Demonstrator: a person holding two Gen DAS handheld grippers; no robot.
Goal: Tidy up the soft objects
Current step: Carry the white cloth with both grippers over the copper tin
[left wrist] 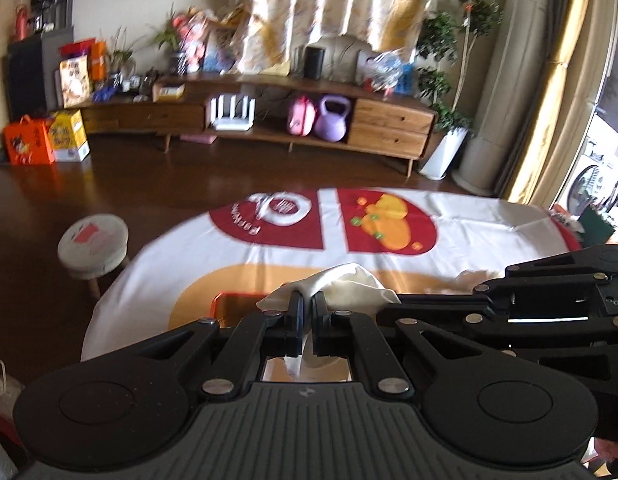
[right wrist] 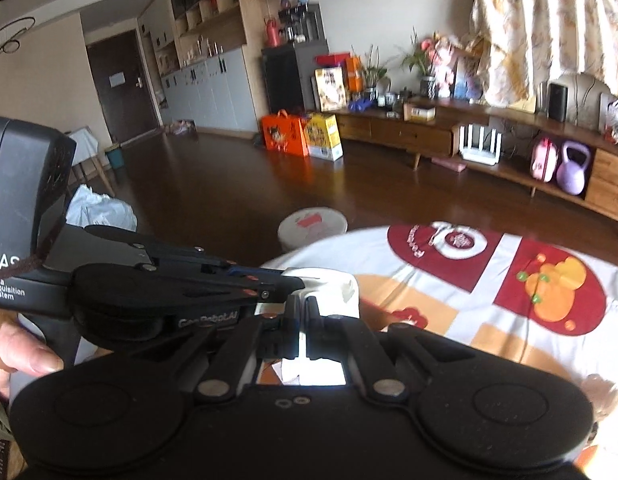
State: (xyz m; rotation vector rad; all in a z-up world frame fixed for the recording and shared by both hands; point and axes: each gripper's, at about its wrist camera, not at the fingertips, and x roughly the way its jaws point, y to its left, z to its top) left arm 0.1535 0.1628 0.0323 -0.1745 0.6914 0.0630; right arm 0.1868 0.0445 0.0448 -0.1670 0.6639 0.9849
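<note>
My left gripper (left wrist: 308, 300) is shut on a white cloth (left wrist: 351, 282) and holds it above the table covered by a white, red and orange cloth (left wrist: 329, 236). My right gripper (right wrist: 304, 306) is shut on the same white cloth (right wrist: 341, 290). The two grippers meet side by side at the cloth: the right one comes in from the right in the left wrist view (left wrist: 549, 300), and the left one comes in from the left in the right wrist view (right wrist: 169, 280). An orange-rimmed container (left wrist: 229, 304) lies just under the left fingers, mostly hidden.
A round white stool (left wrist: 93, 246) stands on the dark floor left of the table. A long wooden sideboard (left wrist: 269, 116) with a purple kettlebell (left wrist: 331, 118) runs along the far wall. Orange and yellow boxes (right wrist: 301, 134) stand on the floor.
</note>
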